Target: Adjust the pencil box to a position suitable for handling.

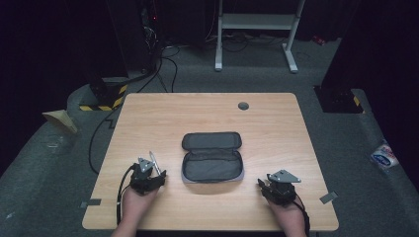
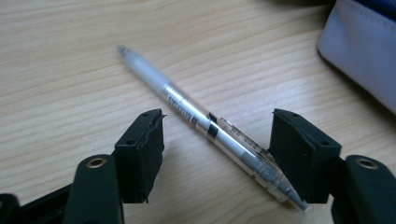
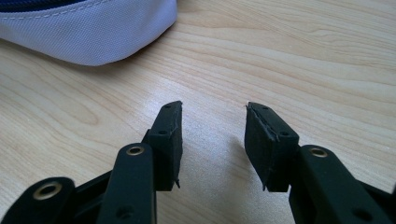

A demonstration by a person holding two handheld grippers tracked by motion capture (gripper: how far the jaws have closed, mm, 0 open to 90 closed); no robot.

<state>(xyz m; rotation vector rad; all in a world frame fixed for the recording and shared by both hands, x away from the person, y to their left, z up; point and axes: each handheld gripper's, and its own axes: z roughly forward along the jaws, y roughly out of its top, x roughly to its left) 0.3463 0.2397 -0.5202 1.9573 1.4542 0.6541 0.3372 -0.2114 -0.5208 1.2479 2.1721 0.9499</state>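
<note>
Wooden table (image 1: pixel 148 113) seen from above. An open grey pencil case (image 1: pixel 212 157) lies at its centre. Left gripper (image 1: pixel 154 170) sits w/ jaws spread wide around a clear pen (image 2: pixel 205 123) lying flat on the wood, just left of the case. Right gripper (image 1: pixel 260 183), near the case's right side, has jaws apart w/ nothing between them.
</note>
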